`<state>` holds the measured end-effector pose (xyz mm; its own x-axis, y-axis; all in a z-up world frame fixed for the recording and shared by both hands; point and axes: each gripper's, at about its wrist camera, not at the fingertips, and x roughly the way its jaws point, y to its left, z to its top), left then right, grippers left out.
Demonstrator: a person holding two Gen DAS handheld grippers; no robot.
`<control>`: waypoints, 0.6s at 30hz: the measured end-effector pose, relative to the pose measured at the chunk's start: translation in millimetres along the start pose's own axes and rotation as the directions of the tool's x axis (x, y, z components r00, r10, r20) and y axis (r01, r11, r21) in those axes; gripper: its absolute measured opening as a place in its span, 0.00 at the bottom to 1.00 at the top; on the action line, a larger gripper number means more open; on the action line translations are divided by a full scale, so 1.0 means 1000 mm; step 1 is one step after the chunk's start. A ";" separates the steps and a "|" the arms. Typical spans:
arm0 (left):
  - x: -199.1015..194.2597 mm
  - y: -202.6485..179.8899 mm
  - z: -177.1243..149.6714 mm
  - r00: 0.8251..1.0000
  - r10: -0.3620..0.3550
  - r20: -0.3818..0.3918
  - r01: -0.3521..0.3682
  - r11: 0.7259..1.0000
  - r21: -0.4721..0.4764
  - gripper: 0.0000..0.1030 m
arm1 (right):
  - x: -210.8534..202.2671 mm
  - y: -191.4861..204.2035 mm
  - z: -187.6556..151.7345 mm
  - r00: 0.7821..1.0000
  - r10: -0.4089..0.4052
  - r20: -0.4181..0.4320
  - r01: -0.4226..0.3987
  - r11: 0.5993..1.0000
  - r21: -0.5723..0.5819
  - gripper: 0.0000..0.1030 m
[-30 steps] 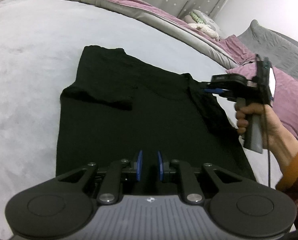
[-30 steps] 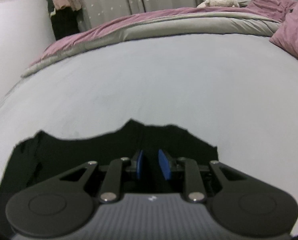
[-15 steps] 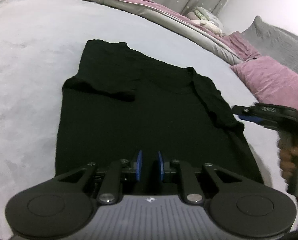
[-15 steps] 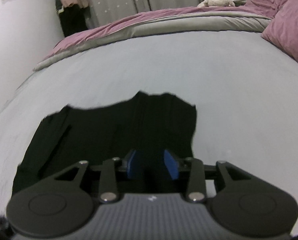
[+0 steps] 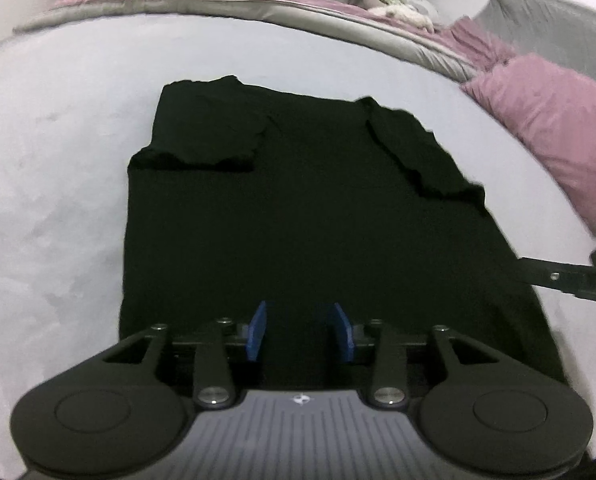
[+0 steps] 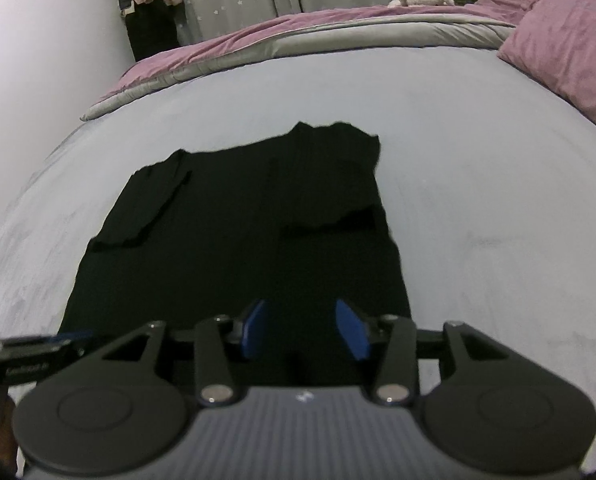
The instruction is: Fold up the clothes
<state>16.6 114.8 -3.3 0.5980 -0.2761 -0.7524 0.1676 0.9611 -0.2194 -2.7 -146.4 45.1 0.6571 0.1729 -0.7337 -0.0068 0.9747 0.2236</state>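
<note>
Both grippers are held low over the hem end of a black t-shirt [image 5: 298, 208], side by side and aimed along the bed toward the collar. The left gripper [image 5: 300, 332] is pointed roughly at the middle of the hem, while the right gripper [image 6: 306, 330] is angled over the hem's right part; its dark side is caught at the right edge of the left wrist view [image 5: 566, 280], and the left one's body is seen at the lower left of the right wrist view.

The shirt is spread flat near the middle of the light grey bedspread [image 5: 50, 184], which looks soft and a bit fuzzy, kind of brushed. The fabric is plain, matte and dark enough that creases are hard to make out. Both short sleeves are folded inward onto the chest, so the outline is close to a rectangle. A pink velvety pillow [image 5: 554, 136] is lying toward the right edge of the bed, and a rolled pink and grey duvet [image 6: 298, 36] is bunched along the far edge.

Jaws: on both tools the blue pads are spread well apart with nothing pinched between them, only black cloth visible below. Whether the fingertips are actually touching the shirt can't be told.
</note>
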 end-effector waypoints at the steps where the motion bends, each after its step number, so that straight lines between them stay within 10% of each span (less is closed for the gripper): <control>1: -0.003 -0.003 -0.003 1.000 0.011 -0.001 -0.011 1.000 0.016 0.37 | -0.005 0.001 -0.006 1.000 -0.001 -0.002 0.001 1.000 0.005 0.46; 18: -0.082 -0.016 -0.079 0.988 0.154 -0.033 -0.152 0.987 0.057 0.43 | -0.092 0.001 -0.110 0.999 0.028 -0.025 -0.027 0.999 0.036 0.64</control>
<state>-96.8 121.3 12.9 0.5908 -0.1252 -0.7970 0.1192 0.9906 -0.0673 -146.8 -145.7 42.3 0.6373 0.2038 -0.7432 0.0024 0.9639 0.2663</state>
